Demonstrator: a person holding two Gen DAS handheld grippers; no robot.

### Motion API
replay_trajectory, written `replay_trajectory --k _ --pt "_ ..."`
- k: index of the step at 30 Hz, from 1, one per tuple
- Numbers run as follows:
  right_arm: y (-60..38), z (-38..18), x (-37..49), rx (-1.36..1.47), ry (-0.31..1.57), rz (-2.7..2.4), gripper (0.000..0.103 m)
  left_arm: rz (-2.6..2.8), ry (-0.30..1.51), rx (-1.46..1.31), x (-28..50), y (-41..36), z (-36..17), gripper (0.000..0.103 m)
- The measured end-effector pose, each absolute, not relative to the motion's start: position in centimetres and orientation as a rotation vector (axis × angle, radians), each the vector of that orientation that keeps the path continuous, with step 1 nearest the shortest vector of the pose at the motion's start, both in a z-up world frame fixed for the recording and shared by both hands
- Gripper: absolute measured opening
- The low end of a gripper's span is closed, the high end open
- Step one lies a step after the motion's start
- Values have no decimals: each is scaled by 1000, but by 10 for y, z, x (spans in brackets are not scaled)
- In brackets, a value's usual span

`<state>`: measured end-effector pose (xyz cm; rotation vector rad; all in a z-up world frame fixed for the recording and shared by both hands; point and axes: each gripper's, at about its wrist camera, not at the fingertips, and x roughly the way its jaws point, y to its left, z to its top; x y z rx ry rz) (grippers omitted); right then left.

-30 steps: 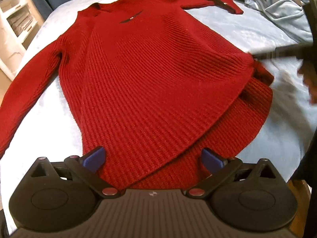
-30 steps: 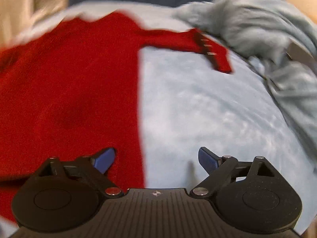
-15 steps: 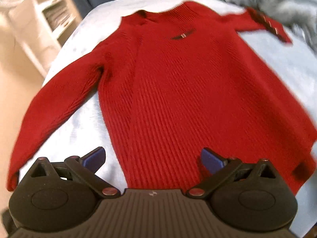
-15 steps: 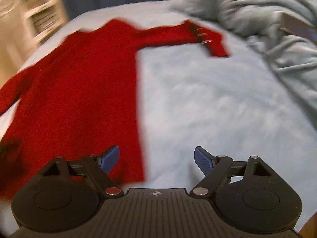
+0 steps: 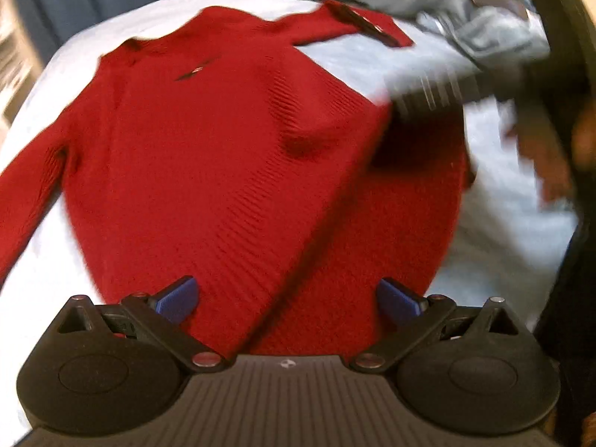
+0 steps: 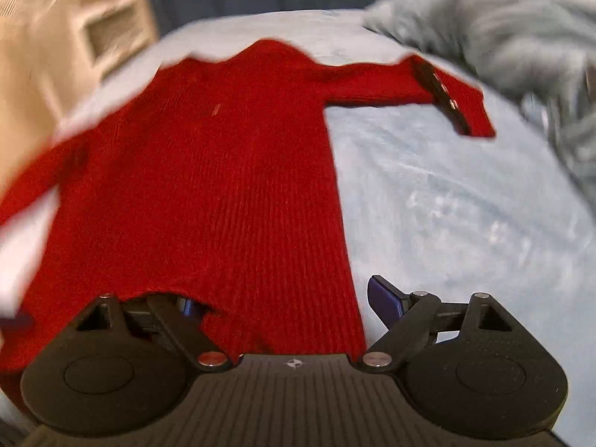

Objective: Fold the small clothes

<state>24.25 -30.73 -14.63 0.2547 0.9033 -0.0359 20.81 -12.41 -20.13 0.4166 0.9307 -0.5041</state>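
A red knit sweater (image 5: 208, 171) lies face up on a light-blue bed (image 5: 495, 246), sleeves spread out. Its front layer is shifted at the lower right, so the back layer (image 5: 402, 231) shows. My left gripper (image 5: 288, 298) is open just above the hem with nothing held. In the right wrist view the sweater (image 6: 223, 193) fills the left half, and its right sleeve (image 6: 395, 82) ends in a dark buttoned cuff strap. My right gripper (image 6: 288, 303) stands wide open over the hem's right corner. Fabric covers part of its left pad, and the right pad is over bare sheet.
A crumpled grey-blue blanket (image 5: 439, 3) is heaped at the far right of the bed, close to the sleeve cuff. A person's blurred hand (image 5: 555, 175) and a dark motion streak sit at the sweater's right edge. Pale shelving (image 6: 74, 26) stands beyond the bed's left side.
Both views have swung. The right gripper moved left, so the hem corner now lies between its fingers instead of beside the left one. The hand and dark streak have reappeared at the sweater's right edge.
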Motion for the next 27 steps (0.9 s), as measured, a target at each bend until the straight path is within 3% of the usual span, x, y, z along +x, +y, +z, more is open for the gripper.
replay_trajectory --k 3,5,7,13,20,23,24,25,27 --pt "-321 -136 253 282 860 -70 86 -367 914 469 229 -129 -211 102" --pt "-336 -140 257 353 882 -77 86 -291 929 326 249 -110 -201 102" --pt "-349 -150 253 410 905 -96 86 -217 922 168 265 -80 -186 102" --pt "-375 -188 241 542 965 -177 88 -47 907 162 293 -29 -175 103" --pt "-335 -200 216 335 977 -182 87 93 764 208 293 -23 -145 103" --pt "-325 -200 201 228 931 -185 75 134 749 186 296 -14 -130 103" --pt "-325 -199 198 233 905 -160 59 121 765 162 298 -9 -128 103" --pt "-324 -195 197 236 897 -126 35 101 782 138 299 -7 -128 103" --pt "-320 -188 200 188 886 -98 8 74 803 149 296 -14 -132 103"
